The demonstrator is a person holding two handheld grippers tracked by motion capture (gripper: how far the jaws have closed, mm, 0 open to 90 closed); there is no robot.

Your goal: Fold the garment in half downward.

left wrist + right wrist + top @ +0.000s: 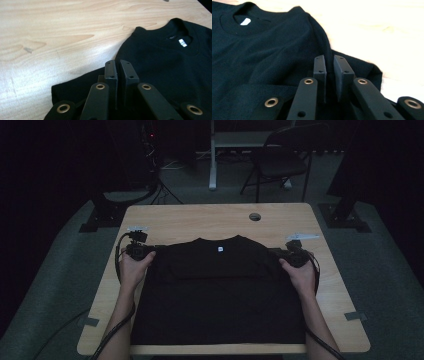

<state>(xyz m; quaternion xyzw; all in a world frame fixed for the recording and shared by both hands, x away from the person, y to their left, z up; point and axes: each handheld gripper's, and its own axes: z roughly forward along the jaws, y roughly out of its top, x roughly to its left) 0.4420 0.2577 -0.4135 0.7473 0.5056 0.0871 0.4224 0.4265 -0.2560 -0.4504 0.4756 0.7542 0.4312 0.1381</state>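
Observation:
A black T-shirt (220, 290) lies flat on the wooden table (200, 220), collar to the far side, a white label (220, 249) at the neck. A fold line crosses it below the chest. My left gripper (139, 251) sits at the shirt's left shoulder edge; in the left gripper view its jaws (118, 67) stand almost together over the black sleeve cloth (162, 65). My right gripper (292, 255) is at the right shoulder edge. Its jaws (330, 63) pinch a raised ridge of the shirt (262, 50). A hand holds each gripper.
A round cable hole (255, 216) sits in the table near its far edge. Bare wood lies beyond the collar. Tape tabs (355, 316) mark the table's side edges. A folding chair (280, 162) and a desk leg stand behind the table on dark floor.

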